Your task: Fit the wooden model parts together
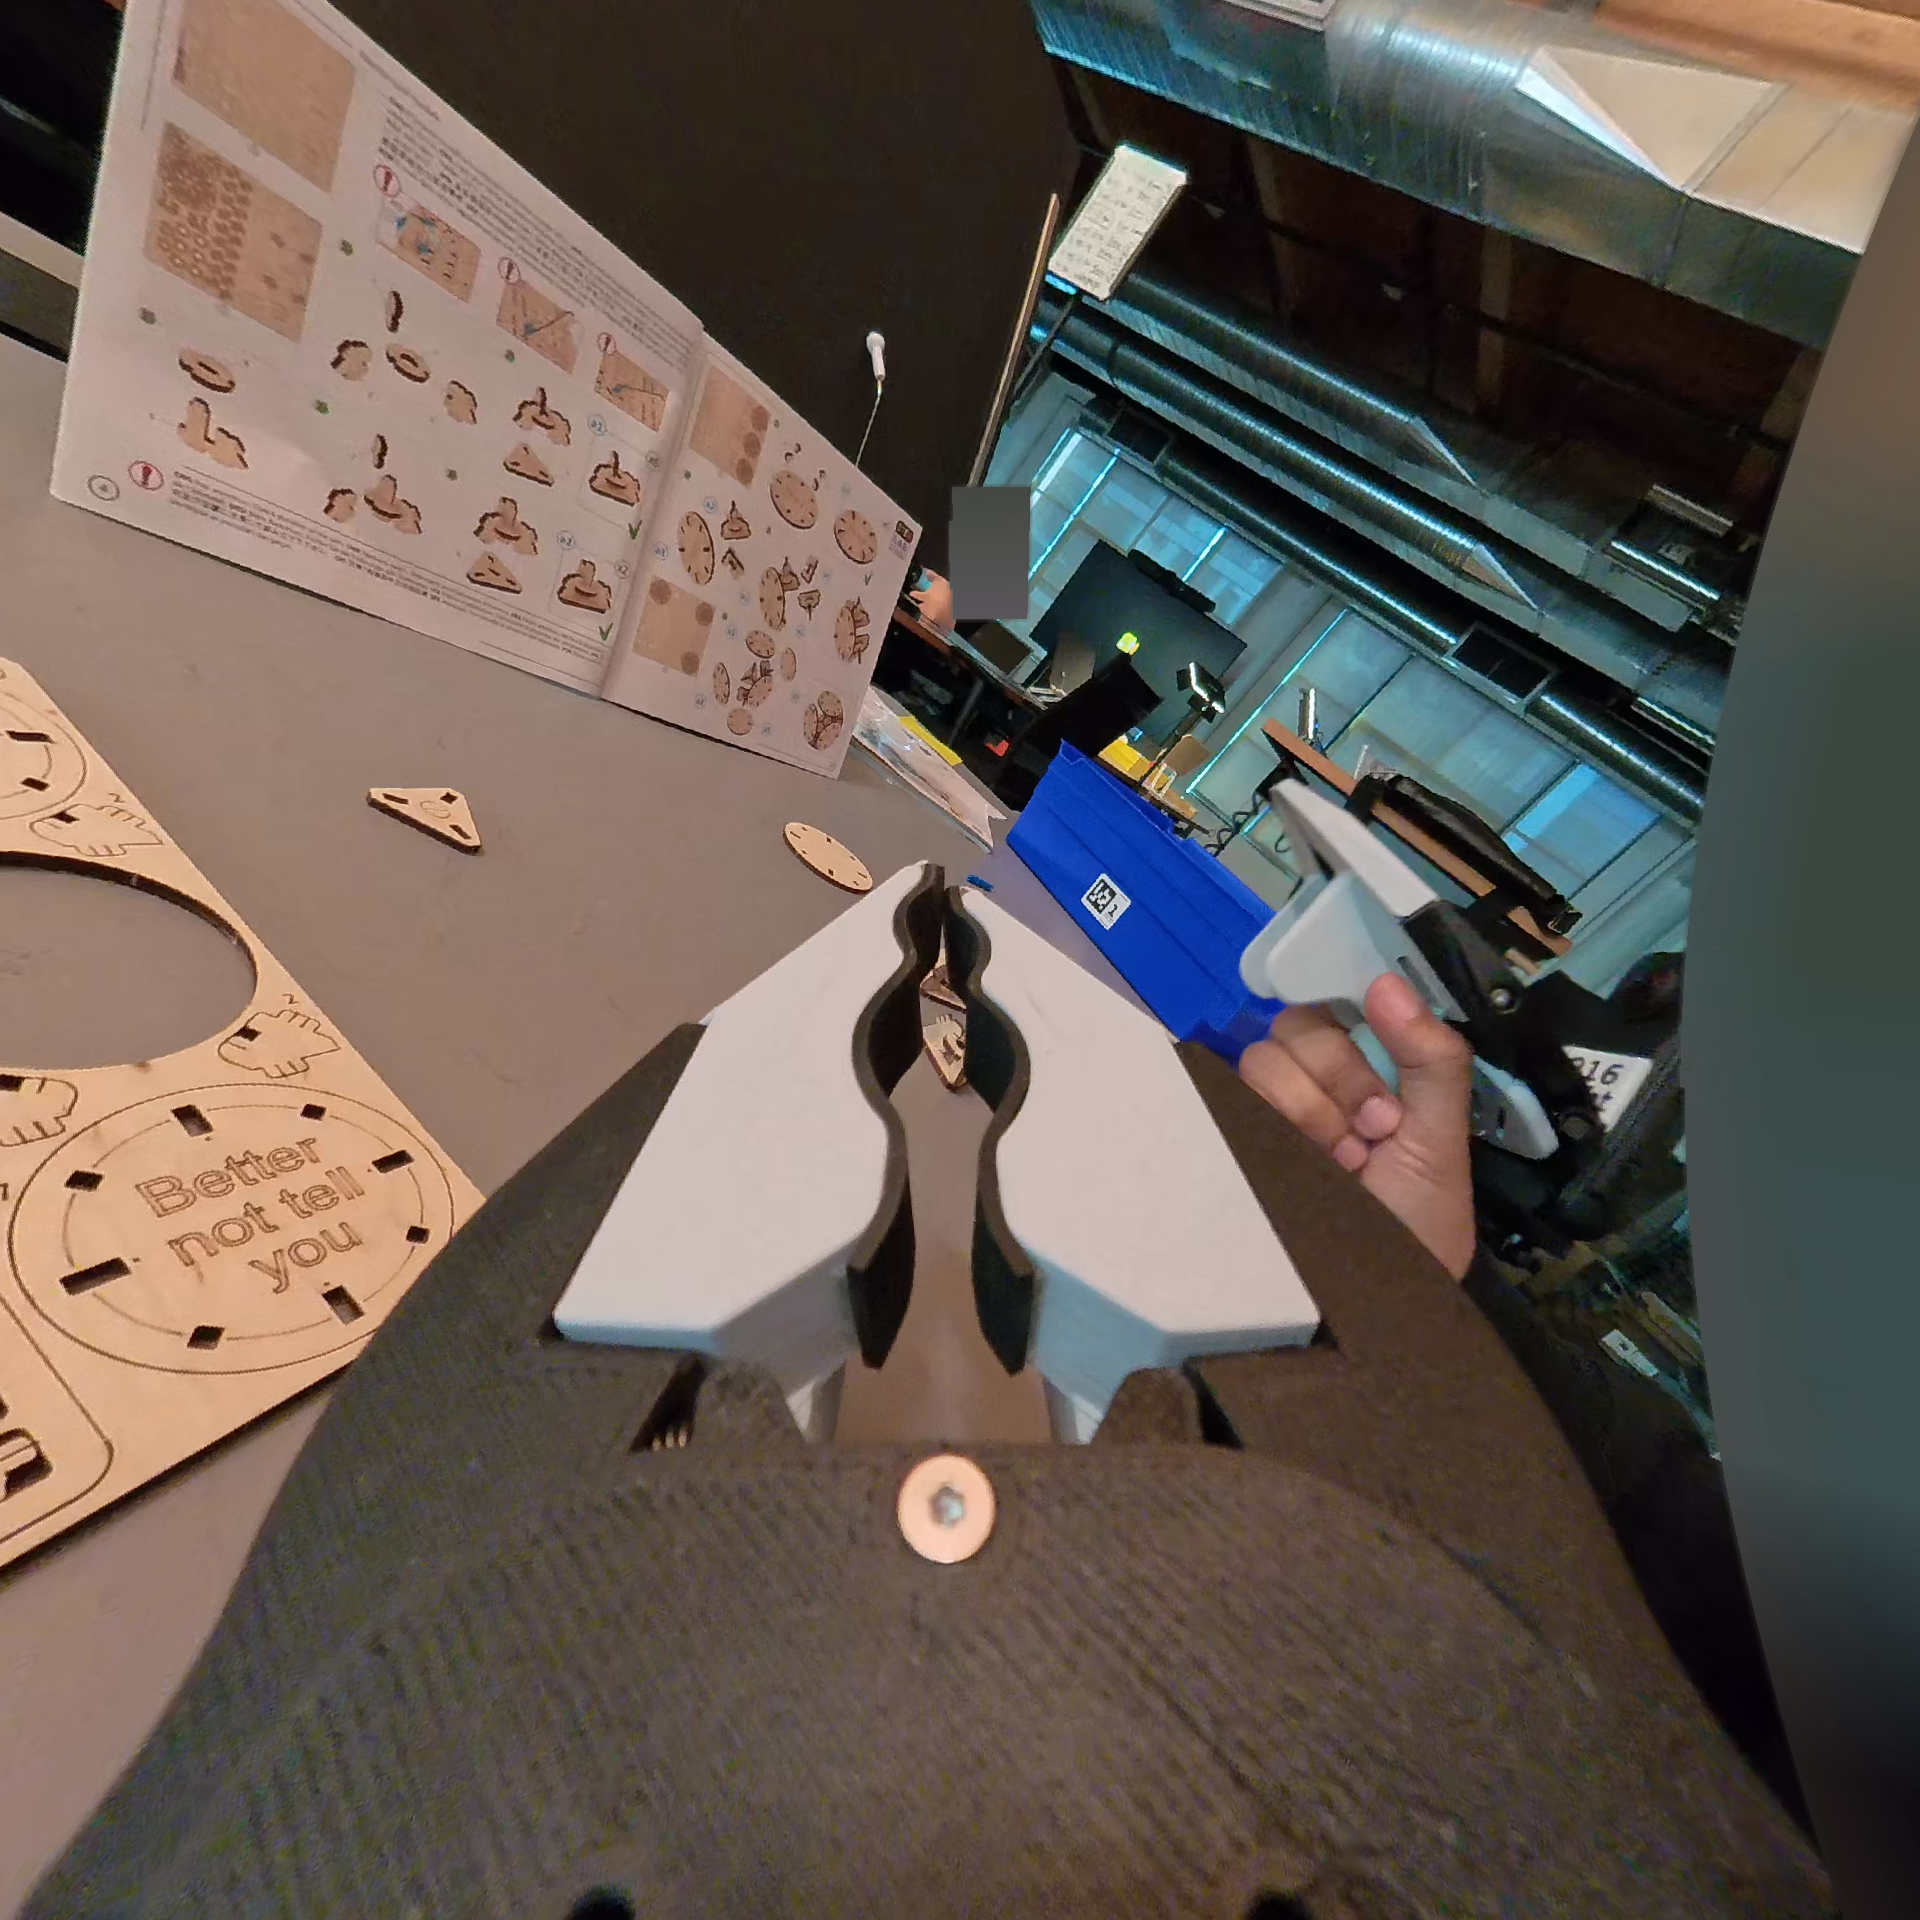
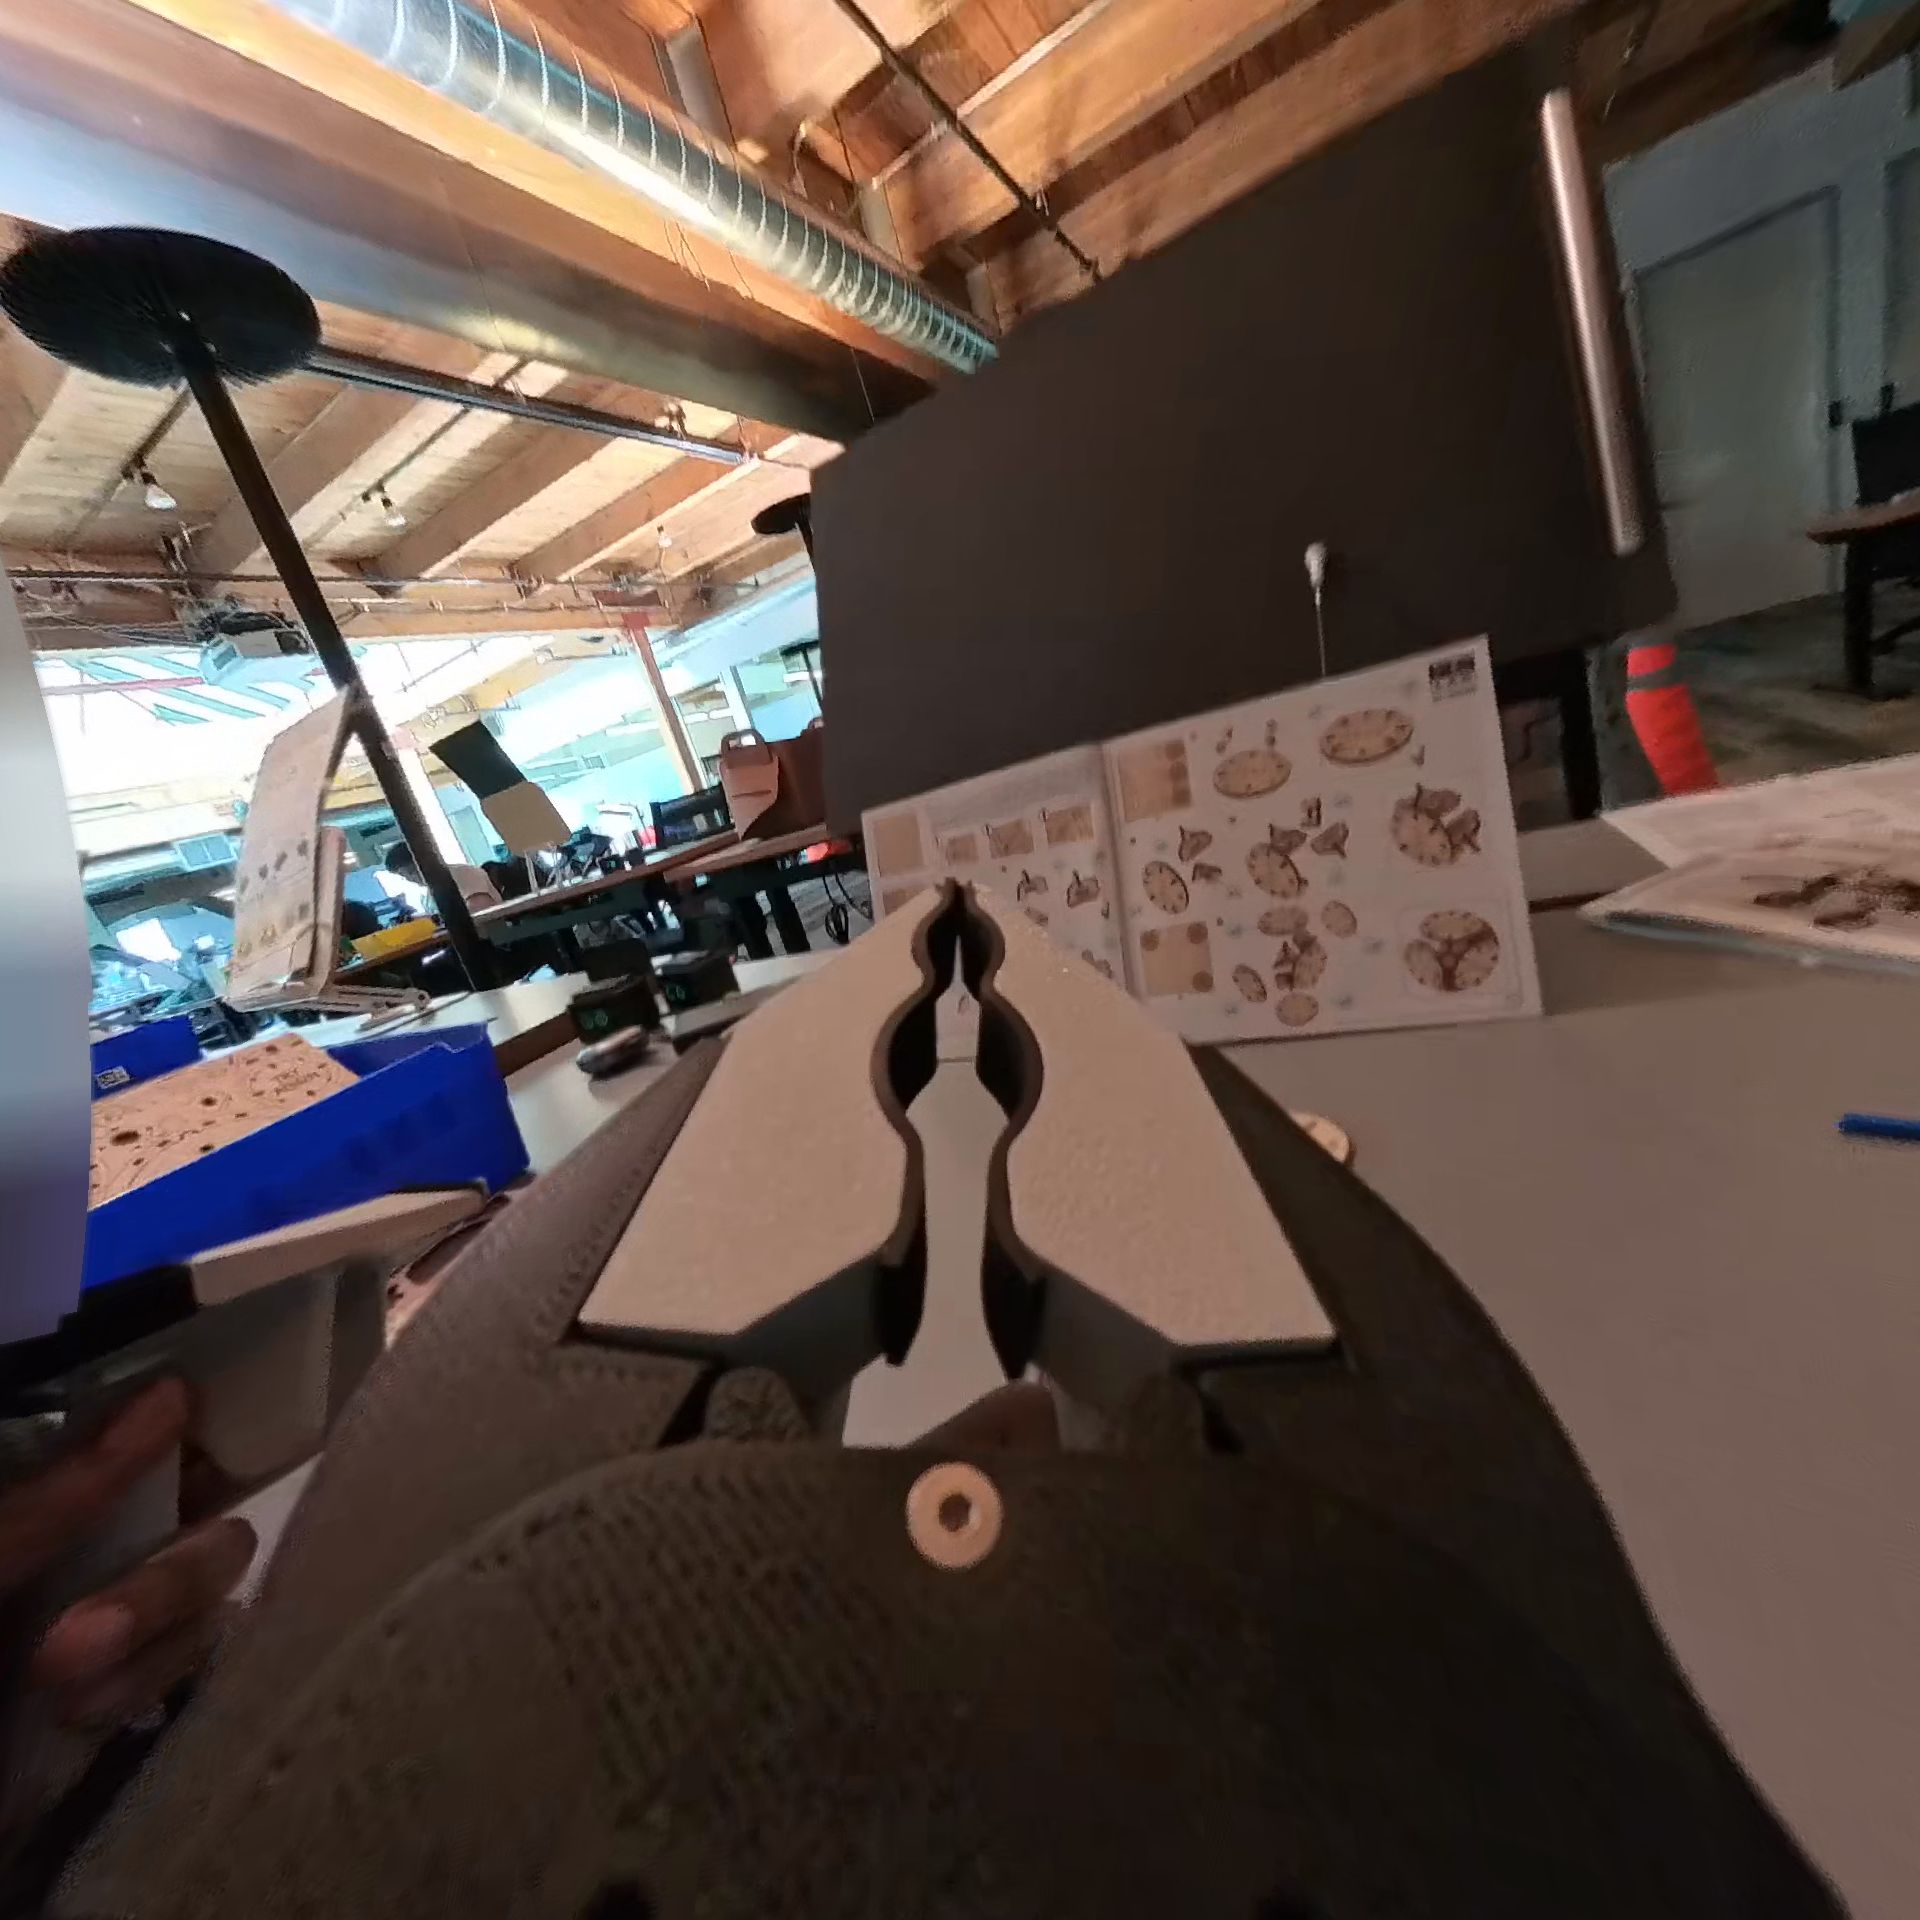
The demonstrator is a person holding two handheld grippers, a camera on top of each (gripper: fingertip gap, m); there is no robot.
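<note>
My left gripper point(image 1: 940, 883) is shut, its tips touching, low over the grey table point(image 1: 582, 935). Small wooden pieces point(image 1: 943, 1034) show through the gap between its wavy pads and seem to lie on the table below. A round wooden disc point(image 1: 828, 855) and a triangular wooden piece point(image 1: 426, 816) lie just ahead. A punched wooden sheet point(image 1: 208, 1195) lies at the left. My right gripper point(image 2: 961, 896) is shut, raised above the table and pointing at an open instruction booklet point(image 2: 1247, 852). It also shows in the left wrist view point(image 1: 1294, 805), held by a hand point(image 1: 1371, 1101).
A blue bin point(image 1: 1143, 904) stands at the table's right side; in the right wrist view the blue bin point(image 2: 312, 1153) holds a wooden sheet point(image 2: 208, 1112). The booklet point(image 1: 416, 364) leans on a dark panel. A blue stick point(image 2: 1875, 1125) lies at the right. More papers point(image 2: 1766, 883) lie far right. Tip to tip, the grippers are about 20 centimetres apart. The right gripper is farther from the triangular wooden piece point(image 1: 426, 816), some 25 centimetres, than the left, some 15 centimetres.
</note>
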